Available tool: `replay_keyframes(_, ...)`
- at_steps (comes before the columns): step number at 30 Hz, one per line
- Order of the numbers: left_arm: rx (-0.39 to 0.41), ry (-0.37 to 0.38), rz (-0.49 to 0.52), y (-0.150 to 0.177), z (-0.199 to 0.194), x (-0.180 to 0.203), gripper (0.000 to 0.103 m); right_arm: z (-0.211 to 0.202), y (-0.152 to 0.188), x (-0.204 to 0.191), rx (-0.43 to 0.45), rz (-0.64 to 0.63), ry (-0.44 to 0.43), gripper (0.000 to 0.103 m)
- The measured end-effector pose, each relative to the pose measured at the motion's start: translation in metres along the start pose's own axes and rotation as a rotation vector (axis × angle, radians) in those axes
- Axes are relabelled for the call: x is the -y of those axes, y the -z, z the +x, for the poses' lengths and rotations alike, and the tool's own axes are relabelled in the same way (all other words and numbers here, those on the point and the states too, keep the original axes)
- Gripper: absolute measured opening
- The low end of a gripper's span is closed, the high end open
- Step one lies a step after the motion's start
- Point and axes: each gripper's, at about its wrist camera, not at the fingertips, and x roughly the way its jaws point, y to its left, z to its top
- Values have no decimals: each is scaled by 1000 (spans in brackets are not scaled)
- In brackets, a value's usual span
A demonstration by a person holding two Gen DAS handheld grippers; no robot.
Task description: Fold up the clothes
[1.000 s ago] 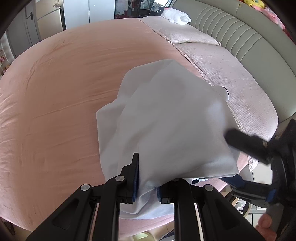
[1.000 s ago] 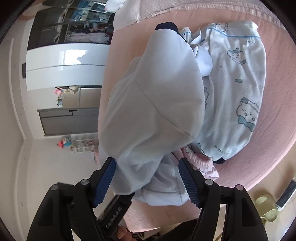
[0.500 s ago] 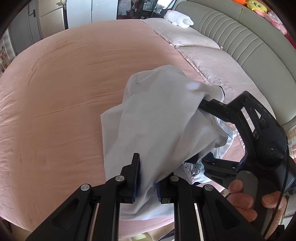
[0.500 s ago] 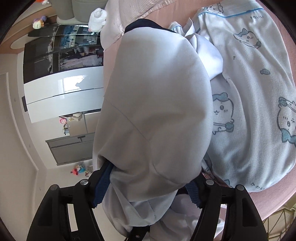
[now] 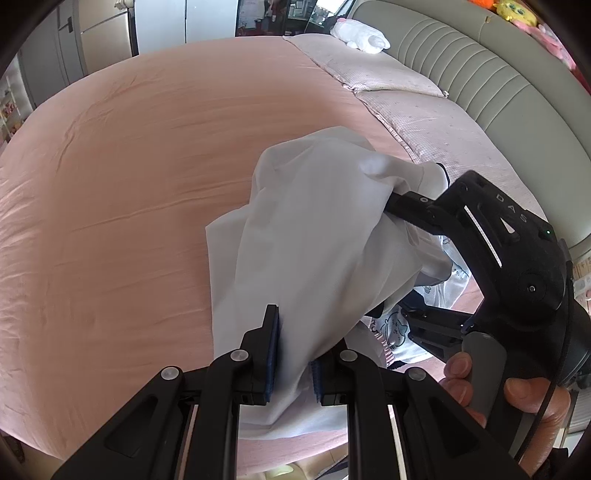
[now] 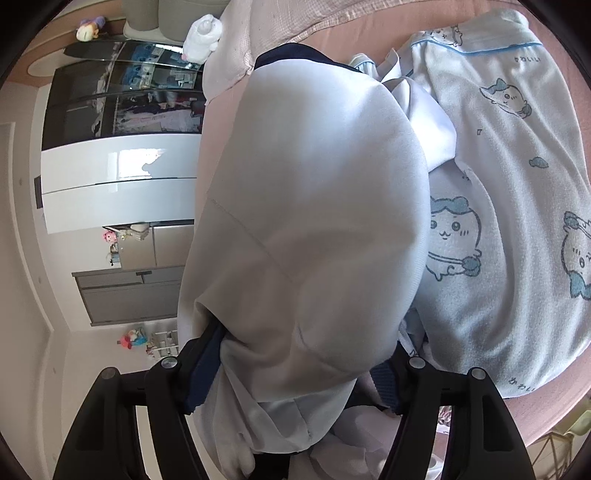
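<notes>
1. Bed (image 5: 122, 192) w/ pink sheet fills most of the left wrist view; padded grey-green headboard (image 5: 491, 85) along its far right edge, two pale pillows (image 5: 373, 70) in front of it.
2. White garment (image 5: 314, 236) hangs lifted above the sheet, bunched btwn both tools; dark navy trim (image 6: 295, 51) shows at its far end in the right wrist view.
3. Pale blue pyjama piece (image 6: 509, 206) w/ cartoon animal print lies flat on the bed, just beside and partly under the white garment.
4. Right gripper (image 6: 295, 363): fingers stand wide apart, white cloth draped over and btwn them, bulging across the gap. Jaws have just been closing a little w/ the cloth btwn them; cannot tell if the pads press it. A hand (image 5: 491, 387) holds its handle at lower right of the left wrist view.
5. Left gripper (image 5: 293, 354): fingers clenched on a lower fold of the white garment, blue pads nearly meeting, cloth trailing below.
6. Small white plush toy (image 5: 360, 35) sits at the far pillow end.
</notes>
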Motion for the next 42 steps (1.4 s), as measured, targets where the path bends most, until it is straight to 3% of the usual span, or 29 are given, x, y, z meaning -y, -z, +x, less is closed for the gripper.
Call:
replay_keyframes(2,-2,4,3,0,0,0,13,-5,-1,2,-5,-5,-16,52)
replay_keyframes(4,-1,-4,7,0,0,1,13,-8,-2,-1,-14,-33,-15,26)
replay_keyframes(6,-4,-2,4,0,0,1,13,-14,-2,-9,-8,-83,13,16)
replay_keyframes(8,-4,-2,1,0,1,1,13,-18,-1,-16,-9,-128,28,12)
replay_keyframes(17,34,-5,-19,-2,-10,-4,13,-43,5,-46,36,-294,18,10)
replay_keyframes(27,105,-5,-99,-8,-36,-30,13,-50,43,-125,68,-672,129,10)
replay_keyframes(34,165,-8,-177,-12,-65,-73,13,-45,77,-159,40,-798,121,10)
replay_keyframes(42,214,-27,-273,-12,-96,-134,13,-13,129,-199,-24,-898,80,10)
